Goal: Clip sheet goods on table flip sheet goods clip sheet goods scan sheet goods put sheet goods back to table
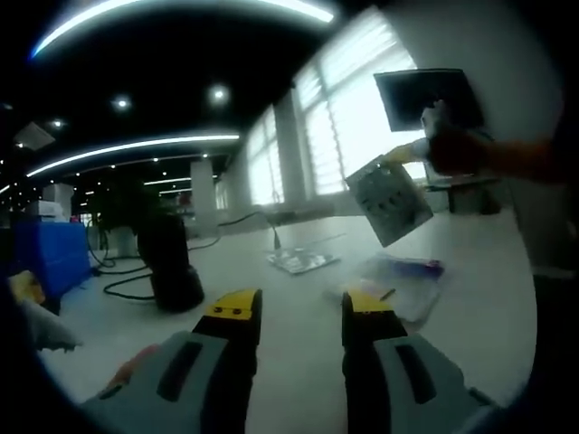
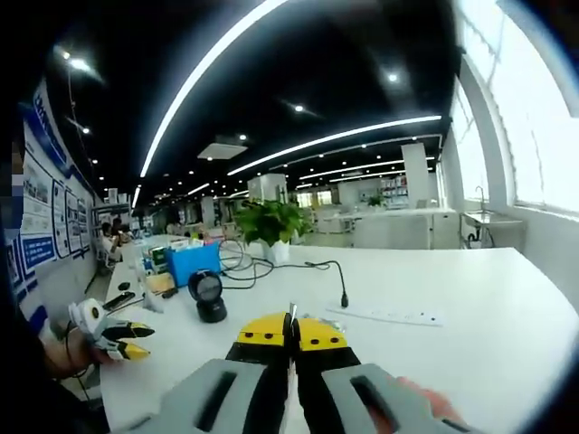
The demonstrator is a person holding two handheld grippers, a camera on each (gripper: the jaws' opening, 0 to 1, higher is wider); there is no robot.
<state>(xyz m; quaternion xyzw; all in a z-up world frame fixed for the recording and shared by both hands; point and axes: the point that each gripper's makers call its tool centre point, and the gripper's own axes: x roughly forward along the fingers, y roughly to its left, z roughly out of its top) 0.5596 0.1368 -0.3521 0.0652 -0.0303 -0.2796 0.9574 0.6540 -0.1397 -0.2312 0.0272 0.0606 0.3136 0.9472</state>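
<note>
Soft and smeared throughout the left gripper view, with no crisp edge anywhere. Blown-out daylight from the windows (image 1: pixel 353 117) ahead and to the right of the left hand-held gripper (image 1: pixel 300 312), washing the tabletop (image 1: pixel 298 362) pale and turning the raised sheet (image 1: pixel 391 199) and the scanner (image 1: pixel 167 262) into dark shapes. Dim ceiling above, broken by glowing light strips (image 1: pixel 136 146) bent into arcs by the fisheye lens. Sharper in the right gripper view: bright tabletop (image 2: pixel 470 298) beyond the right hand-held gripper (image 2: pixel 291 330), window glare (image 2: pixel 534 117) far right, curved ceiling strips (image 2: pixel 335 137), straight lines bowing toward the edges.
</note>
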